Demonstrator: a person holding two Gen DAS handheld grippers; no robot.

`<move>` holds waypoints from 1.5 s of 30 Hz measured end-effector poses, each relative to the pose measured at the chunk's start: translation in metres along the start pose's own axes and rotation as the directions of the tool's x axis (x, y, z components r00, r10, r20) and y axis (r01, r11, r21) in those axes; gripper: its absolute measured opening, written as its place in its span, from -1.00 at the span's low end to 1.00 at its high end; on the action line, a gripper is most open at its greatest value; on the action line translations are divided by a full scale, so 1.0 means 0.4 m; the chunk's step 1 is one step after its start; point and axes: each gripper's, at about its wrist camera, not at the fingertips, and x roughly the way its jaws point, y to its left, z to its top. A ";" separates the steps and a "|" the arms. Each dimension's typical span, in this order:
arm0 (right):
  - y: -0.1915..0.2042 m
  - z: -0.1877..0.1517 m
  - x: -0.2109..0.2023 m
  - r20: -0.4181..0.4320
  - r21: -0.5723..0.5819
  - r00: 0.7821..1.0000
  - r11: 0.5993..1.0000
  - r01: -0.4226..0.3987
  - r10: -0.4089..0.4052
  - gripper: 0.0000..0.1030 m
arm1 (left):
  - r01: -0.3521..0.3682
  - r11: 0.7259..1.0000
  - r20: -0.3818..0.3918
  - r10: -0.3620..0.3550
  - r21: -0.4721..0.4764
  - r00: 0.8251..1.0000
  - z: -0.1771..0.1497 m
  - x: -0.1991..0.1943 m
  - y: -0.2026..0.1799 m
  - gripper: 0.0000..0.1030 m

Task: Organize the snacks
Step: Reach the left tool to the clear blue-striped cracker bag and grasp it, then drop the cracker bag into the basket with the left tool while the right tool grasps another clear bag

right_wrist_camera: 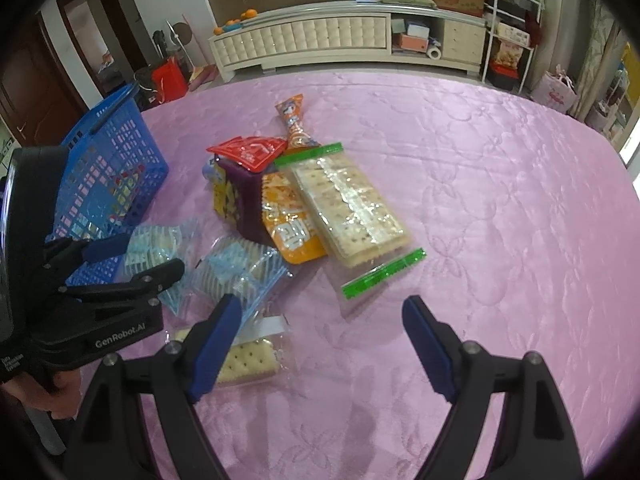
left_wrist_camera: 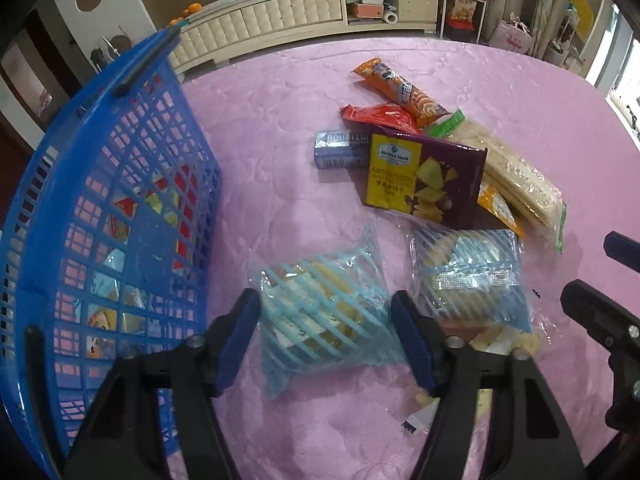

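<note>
While the left gripper (left_wrist_camera: 326, 340) straddles a blue-striped snack bag (left_wrist_camera: 320, 312) with its jaws spread and not yet gripping, that bag looks light, crinkly and slippery, its contents probably brittle; pinch the bulging middle gently. It lies on the pink tablecloth (left_wrist_camera: 280, 120), the blue basket (left_wrist_camera: 100, 200) at nine o'clock. Only the right wrist view shows the right gripper (right_wrist_camera: 320, 344) released, a cracker packet (right_wrist_camera: 244, 360) beside its left finger.

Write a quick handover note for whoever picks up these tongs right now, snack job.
Left tongs: open, straddling a blue striped pack, not closed on it.
Right tongs: open, empty, over bare cloth.
Basket: on the left, some snacks already inside.
Left to do: two striped packs, the second beside the first, a small cracker pack, plus the pile: purple box, long crackers, orange tube, red pouch.
</note>
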 end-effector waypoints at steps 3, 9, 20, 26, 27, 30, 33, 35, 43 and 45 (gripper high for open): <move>-0.001 0.000 -0.007 -0.001 0.012 1.000 1.000 -0.005 0.005 0.67 | 0.048 0.999 -0.003 -0.048 -0.011 0.999 -0.010 -0.016 0.011 0.02; 0.009 0.000 -0.029 0.005 0.007 1.000 1.000 -0.003 0.003 0.67 | 0.079 0.997 0.054 -0.080 0.011 0.995 -0.043 -0.086 -0.007 0.01; 0.066 0.022 -0.071 0.019 -0.005 0.999 0.999 -0.033 0.033 0.66 | 0.114 0.993 0.230 -0.117 0.025 0.966 -0.054 -0.271 0.023 0.01; 0.123 0.044 -0.045 -0.001 -0.023 0.999 0.999 -0.044 0.044 0.66 | 0.156 0.988 0.328 -0.147 0.001 0.933 -0.058 -0.347 0.106 0.01; 0.132 0.048 -0.038 -0.003 -0.028 0.999 0.999 -0.040 0.040 0.66 | 0.152 0.988 0.334 -0.141 -0.007 0.932 -0.058 -0.357 0.120 0.01; 0.152 0.058 -0.012 -0.019 -0.033 1.000 0.999 -0.024 0.023 0.66 | 0.140 0.990 0.361 -0.119 -0.032 0.925 -0.062 -0.402 0.178 0.01; 0.169 0.061 0.008 -0.033 -0.037 0.999 0.999 -0.010 0.009 0.66 | 0.139 0.988 0.385 -0.101 -0.071 0.917 -0.063 -0.441 0.242 0.01; 0.182 0.064 0.028 -0.046 -0.042 0.999 0.999 -0.006 0.004 0.66 | 0.124 0.988 0.394 -0.076 -0.098 0.916 -0.066 -0.452 0.284 0.01; 0.220 0.069 0.101 -0.105 -0.058 0.993 0.997 0.056 -0.062 0.63 | 0.075 0.984 0.329 -0.017 -0.164 0.944 -0.075 -0.389 0.413 0.01; 0.232 0.063 0.119 -0.119 -0.070 0.989 0.995 0.074 -0.082 0.60 | 0.075 0.982 0.300 -0.021 -0.171 0.954 -0.075 -0.357 0.426 0.01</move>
